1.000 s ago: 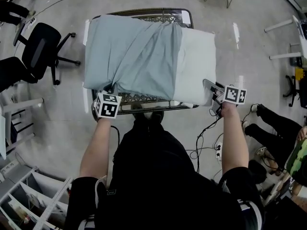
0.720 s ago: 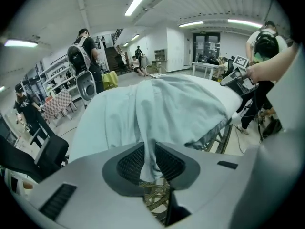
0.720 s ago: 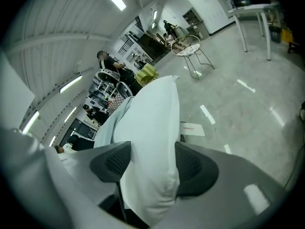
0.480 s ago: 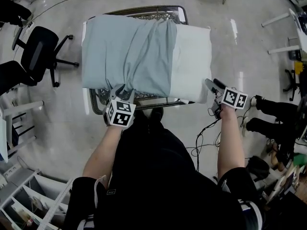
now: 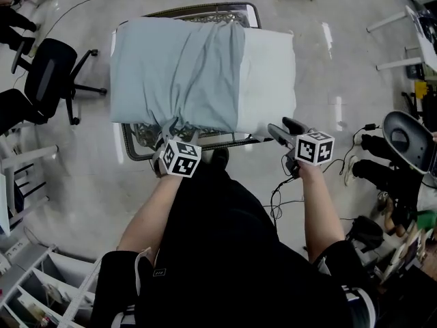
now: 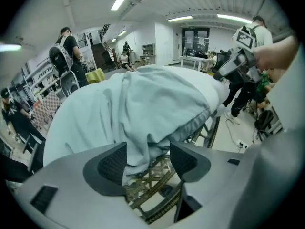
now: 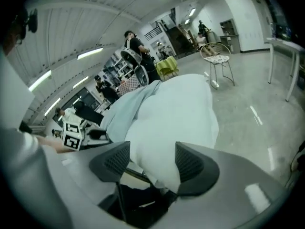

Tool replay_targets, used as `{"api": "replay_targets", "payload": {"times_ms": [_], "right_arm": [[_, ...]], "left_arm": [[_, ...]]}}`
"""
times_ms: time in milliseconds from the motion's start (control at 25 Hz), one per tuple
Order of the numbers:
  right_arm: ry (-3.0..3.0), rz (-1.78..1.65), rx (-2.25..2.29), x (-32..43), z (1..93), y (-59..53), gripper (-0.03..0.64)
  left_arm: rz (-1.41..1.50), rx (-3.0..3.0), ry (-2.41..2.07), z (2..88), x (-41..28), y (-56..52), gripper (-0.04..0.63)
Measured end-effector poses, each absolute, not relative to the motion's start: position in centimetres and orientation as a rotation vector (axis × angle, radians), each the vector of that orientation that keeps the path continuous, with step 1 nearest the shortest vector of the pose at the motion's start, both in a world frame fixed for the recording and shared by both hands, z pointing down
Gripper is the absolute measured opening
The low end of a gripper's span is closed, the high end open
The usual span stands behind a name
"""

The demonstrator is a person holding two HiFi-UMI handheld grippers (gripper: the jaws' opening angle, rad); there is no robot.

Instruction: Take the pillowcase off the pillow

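The left gripper (image 5: 176, 132) used to be at the near left corner of the pillowcase (image 5: 177, 74). Now it is further along the near edge, closer to the middle. Its jaws have just been opening and now stand wide apart. The right gripper (image 5: 283, 130) was out past the side of the pillow (image 5: 270, 74). It has come in to the pillow's near right corner, and its jaws have been opening too. They stand part way open. The pillow lies on the wire table (image 5: 198, 10), as it did before. The blue-grey pillowcase covers its left part, and the white right part is bare. The head view shows both grippers from above but not what is between their jaws. The left gripper view shows a fold of pillowcase hanging down between the two pads. The fold lies against the left pad and away from the right one, with the wire table under it. The right gripper view shows the white pillow corner sitting between the two pads. I cannot tell if the pads touch it.
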State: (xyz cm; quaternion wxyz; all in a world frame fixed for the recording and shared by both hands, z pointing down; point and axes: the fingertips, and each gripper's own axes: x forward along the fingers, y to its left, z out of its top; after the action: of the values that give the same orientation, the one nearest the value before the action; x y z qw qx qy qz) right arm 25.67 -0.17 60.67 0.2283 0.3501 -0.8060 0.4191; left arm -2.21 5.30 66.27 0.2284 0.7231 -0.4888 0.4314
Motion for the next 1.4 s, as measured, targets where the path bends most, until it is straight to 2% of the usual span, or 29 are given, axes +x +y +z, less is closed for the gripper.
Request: {"api": "replay_targets", "payload": {"times_ms": [120,240,320,440,480,560,800,1160,1400], "right_arm": [[-2.181,1.097,0.973,25.4,61.3,1.3,0.318],[-2.115,1.134,1.149,28.1,61.8,0.6,0.328],[-2.034,1.177,1.226,30.5,63.2,1.2,0.37],[-1.938,1.333,1.264,32.4,65.6,3.5,0.433],[-1.931,1.396,1.265,32.2,66.4,4.1,0.455],[-1.97,1.522,1.245,30.7,67.2,4.4,0.478],[-2.086,1.775,1.282,24.5,68.2,1.5,0.479],[-1.939,1.882,1.461,26.4,68.7,4.8,0.485],[-2.026,2.258,1.326,20.2,68.0,5.3,0.485]], "left_arm": [[1.249,1.97,-1.391,67.2,-3.8,3.9,0.272],[1.248,1.99,-1.373,67.4,-3.9,3.2,0.255],[1.239,2.02,-1.357,67.2,-3.8,3.4,0.182],[1.218,2.048,-1.346,66.4,-3.9,3.8,0.039],[1.21,2.05,-1.341,66.3,-4.1,3.8,0.025],[1.194,2.051,-1.324,66.0,-4.5,3.9,0.014],[1.143,2.081,-1.29,65.2,-4.6,3.8,0.008],[1.017,2.047,-1.289,64.7,-3.6,3.1,0.008],[0.962,2.029,-1.296,64.4,-2.9,3.1,0.008]]}}
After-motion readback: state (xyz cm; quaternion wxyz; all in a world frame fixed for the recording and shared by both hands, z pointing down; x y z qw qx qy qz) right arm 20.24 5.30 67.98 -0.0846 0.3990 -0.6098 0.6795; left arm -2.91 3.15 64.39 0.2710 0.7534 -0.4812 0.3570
